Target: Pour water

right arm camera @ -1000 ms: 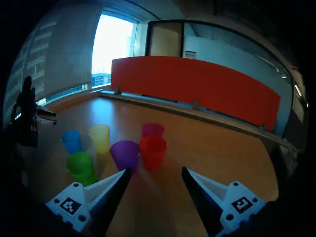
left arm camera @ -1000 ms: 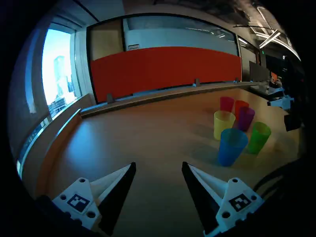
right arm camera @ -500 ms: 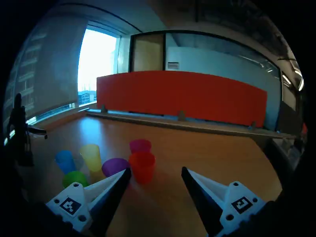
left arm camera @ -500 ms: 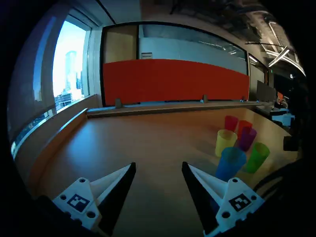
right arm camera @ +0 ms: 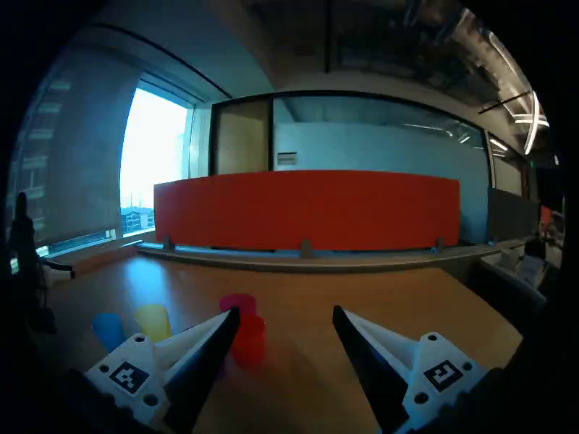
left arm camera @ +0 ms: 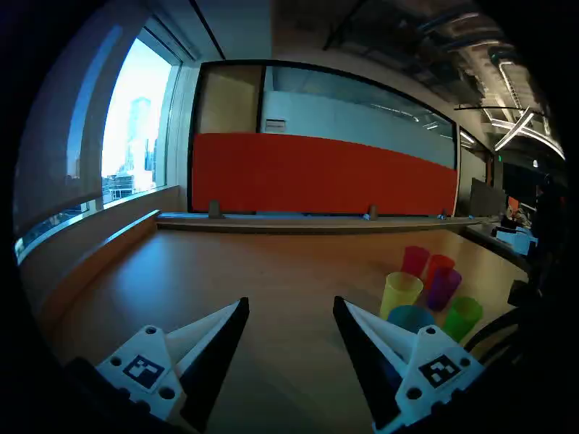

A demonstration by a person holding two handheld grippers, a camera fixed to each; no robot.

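Jaws on the left gripper [left arm camera: 289, 300] and right gripper [right arm camera: 284, 311] stand apart, holding nothing. Just beyond the left one, the blue cup [left arm camera: 409, 316] fronts a tight cluster on the desk [left arm camera: 289, 267], with the green cup [left arm camera: 462, 316] beside it and the yellow cup [left arm camera: 400, 289] behind. Reaching for one risks toppling its neighbours. Which cup holds water cannot be told.

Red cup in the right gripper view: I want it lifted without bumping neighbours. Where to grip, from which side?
Probably pinch the red cup across its side wall, below the rim: it stands upright and round. Come from the near side; the pink cup stands close behind it.
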